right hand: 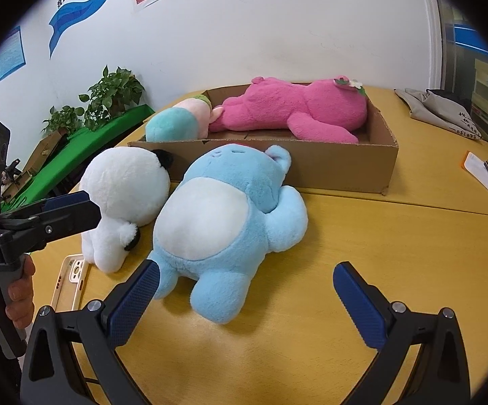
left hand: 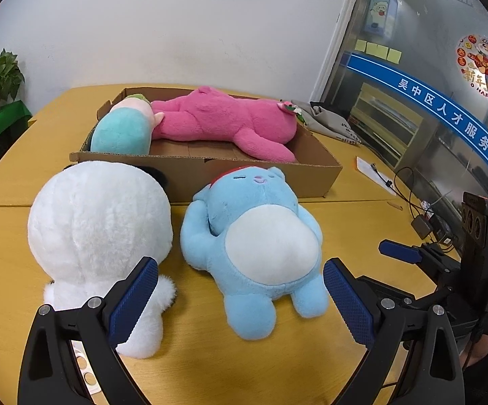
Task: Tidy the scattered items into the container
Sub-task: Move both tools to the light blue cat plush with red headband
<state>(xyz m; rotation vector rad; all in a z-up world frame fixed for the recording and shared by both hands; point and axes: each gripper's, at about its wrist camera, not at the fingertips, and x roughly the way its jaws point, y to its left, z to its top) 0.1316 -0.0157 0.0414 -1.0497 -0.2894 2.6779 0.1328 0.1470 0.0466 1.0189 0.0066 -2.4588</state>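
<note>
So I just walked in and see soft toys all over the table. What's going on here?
A person is tidying soft toys into a cardboard box with two handheld grippers. The pink toy and a teal and pink one already lie inside. The white toy and blue toy lie on the table in front of it. The left gripper and right gripper are open and empty.

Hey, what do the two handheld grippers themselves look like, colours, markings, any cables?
Both are black frames with silver bolts and two fingers faced with blue textured pads. The left gripper carries white "GenRobot.AI" lettering and a grey handle. The right gripper has a black box with round ports, a green light and a thin black cable.
</note>
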